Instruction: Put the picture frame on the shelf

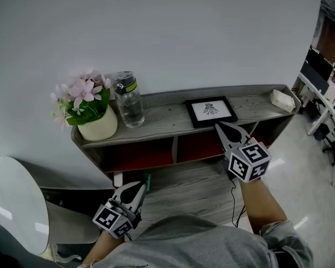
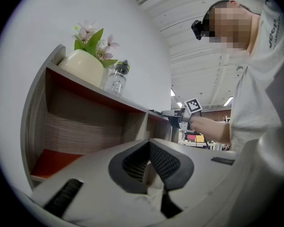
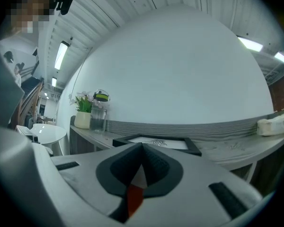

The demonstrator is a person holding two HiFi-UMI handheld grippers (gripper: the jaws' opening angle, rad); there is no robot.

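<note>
Two grippers, both with jaws pressed together and nothing between them.

Head view:
- Picture frame (image 1: 211,111) lies flat on the top board of the shelf (image 1: 162,120), right of the middle, black border, pale print facing up.
- Right gripper (image 1: 219,126) points at the frame's near right corner, tips just beside its edge. Contact cannot be judged from here.
- Left gripper (image 1: 140,185) is held low, near the person's body, well apart from the frame and pointing toward the lower compartments.
- Far left of the top board: cream flower pot (image 1: 99,127) with pink blossoms, and a clear water bottle (image 1: 128,100) just beside it.
- Far right end: small white box (image 1: 282,100).
- Round white table (image 1: 14,202) stands to the left, below the shelf.

Left gripper view:
- Jaws meet at the tip, closed and empty.
- Ahead is an open compartment of the shelf (image 2: 85,126) with a red floor.
- The flower pot (image 2: 81,66) and water bottle (image 2: 117,79) stand on the board above.
- Further along, the right gripper (image 2: 173,113) reaches in at top-board height.

Right gripper view:
- Jaws closed to a point, holding nothing.
- The picture frame (image 3: 156,141) lies flat directly beyond the tips, on the grey board of the shelf (image 3: 227,148).
- The flower pot (image 3: 82,119) and water bottle (image 3: 99,110) are at the far left, the white box (image 3: 274,124) at the right.
</note>
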